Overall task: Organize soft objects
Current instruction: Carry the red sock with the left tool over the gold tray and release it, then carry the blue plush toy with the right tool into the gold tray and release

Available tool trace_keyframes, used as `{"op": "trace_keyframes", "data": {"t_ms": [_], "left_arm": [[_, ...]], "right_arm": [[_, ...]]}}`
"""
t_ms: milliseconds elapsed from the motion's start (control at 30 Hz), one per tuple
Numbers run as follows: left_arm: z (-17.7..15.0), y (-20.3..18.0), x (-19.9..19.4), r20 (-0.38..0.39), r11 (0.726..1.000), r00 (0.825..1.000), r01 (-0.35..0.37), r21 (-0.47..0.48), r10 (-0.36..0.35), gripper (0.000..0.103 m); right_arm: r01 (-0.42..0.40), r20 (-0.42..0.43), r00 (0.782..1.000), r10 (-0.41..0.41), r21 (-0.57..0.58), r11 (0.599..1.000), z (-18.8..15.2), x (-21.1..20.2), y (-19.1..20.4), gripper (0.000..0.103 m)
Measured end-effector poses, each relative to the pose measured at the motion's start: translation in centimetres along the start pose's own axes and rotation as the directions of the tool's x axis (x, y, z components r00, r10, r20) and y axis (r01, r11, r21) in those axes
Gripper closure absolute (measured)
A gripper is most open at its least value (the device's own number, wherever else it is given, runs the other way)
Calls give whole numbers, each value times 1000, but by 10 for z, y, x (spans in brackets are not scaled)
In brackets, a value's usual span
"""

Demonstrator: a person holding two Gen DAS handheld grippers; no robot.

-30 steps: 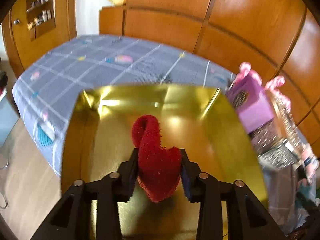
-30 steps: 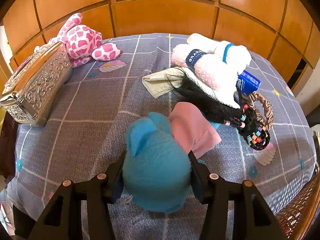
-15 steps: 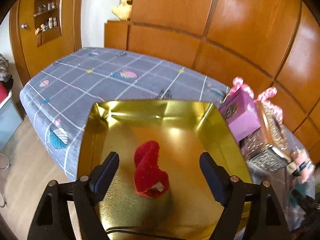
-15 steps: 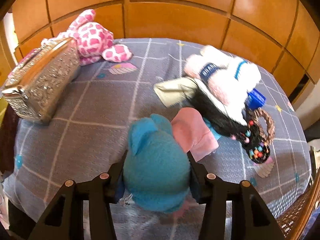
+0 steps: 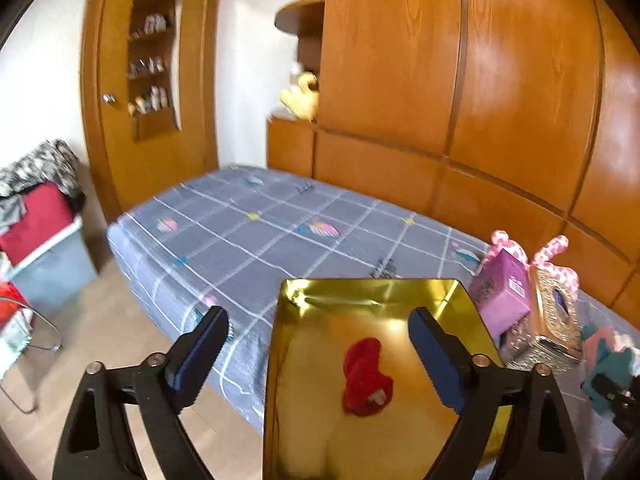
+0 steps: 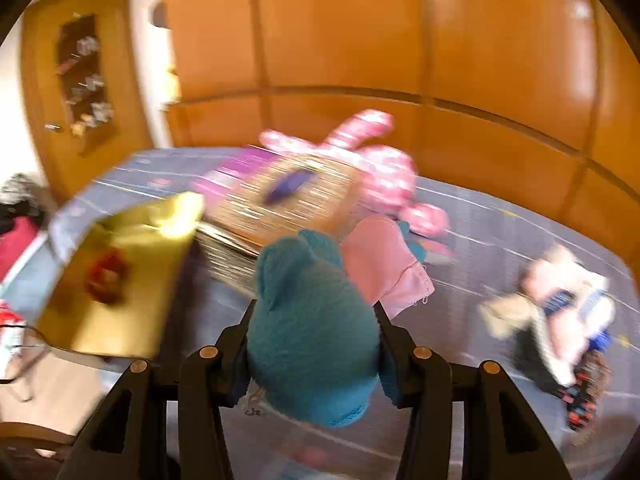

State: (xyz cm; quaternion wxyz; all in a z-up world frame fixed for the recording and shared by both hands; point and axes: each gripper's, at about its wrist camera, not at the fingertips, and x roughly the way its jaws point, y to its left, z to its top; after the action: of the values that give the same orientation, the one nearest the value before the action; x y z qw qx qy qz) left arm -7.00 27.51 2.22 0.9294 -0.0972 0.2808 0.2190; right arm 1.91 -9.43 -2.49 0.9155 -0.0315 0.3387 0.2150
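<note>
Currently two tongs are seen. The left tongs [image 5: 316, 332] are spreading apart with nothing between the pads; one red soft toy [image 5: 366, 378] lies released on the floor of one gold tray [image 5: 372, 290], which sits at the edge of the bed [image 5: 280, 236]. The right tongs [image 6: 314, 332] are clenched on one teal plush toy [image 6: 312, 340], from which one pink fabric piece [image 6: 384, 260] sticks out past the pads. In the right wrist view, badly blurred, the same tray [image 6: 120, 328] with the red toy [image 6: 106, 276] is seen at the left. Beside the tray one silver embossed box [image 5: 554, 320] and one purple box [image 5: 504, 288] are set, touching each other. One pink spotted plush [image 6: 380, 164] lies behind the boxes. Further right on the bed, one heap of soft things [image 6: 560, 320] is found, too smeared to be counted.
</note>
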Motion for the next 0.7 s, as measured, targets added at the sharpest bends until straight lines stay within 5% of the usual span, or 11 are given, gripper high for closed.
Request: {"op": "trace_keyframes", "data": {"t_ms": [267, 700], "left_arm": [[-33, -34, 19, -82, 998, 997, 20, 62, -15, 7], [-46, -30, 38, -117, 996, 991, -54, 66, 62, 0]], "right_arm": [[-164, -28, 986, 161, -131, 978, 18, 35, 78, 52], [-204, -131, 975, 179, -213, 956, 21, 99, 140, 43]]}}
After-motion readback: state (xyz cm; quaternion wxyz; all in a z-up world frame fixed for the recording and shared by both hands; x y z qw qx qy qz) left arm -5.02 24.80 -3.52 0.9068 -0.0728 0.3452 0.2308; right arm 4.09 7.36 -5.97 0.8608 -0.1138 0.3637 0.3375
